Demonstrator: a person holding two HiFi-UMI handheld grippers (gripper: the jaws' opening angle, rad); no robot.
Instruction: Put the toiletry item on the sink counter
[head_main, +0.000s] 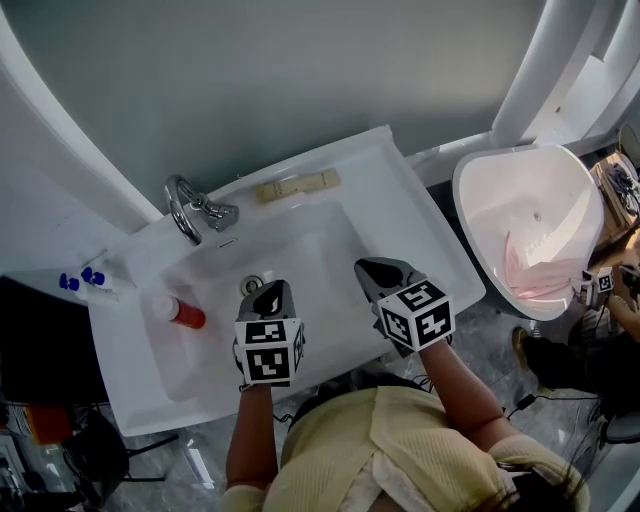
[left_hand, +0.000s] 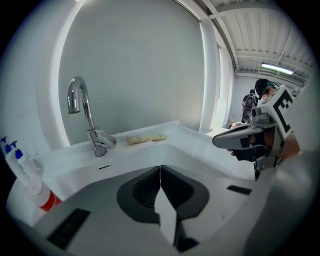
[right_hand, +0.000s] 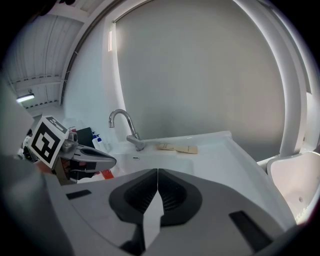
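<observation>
Jaws together and empty, the left hand-held gripper (head_main: 268, 295) and right hand-held gripper (head_main: 385, 272) hang over the sink (head_main: 310, 245). A tan toiletry item (head_main: 297, 186) lies on the surface near the faucet (head_main: 185, 208), and a red-banded bottle (head_main: 180, 312) lies in the basin.

Glossy sink (head_main: 418, 238), shiny metal tap (head_main: 184, 207)

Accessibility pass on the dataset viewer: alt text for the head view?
From above, a person holds the left tool and right tool, both shut, over a white sink. A beige packet lies on its back ledge near the faucet; a red-and-white bottle lies at left.
</observation>
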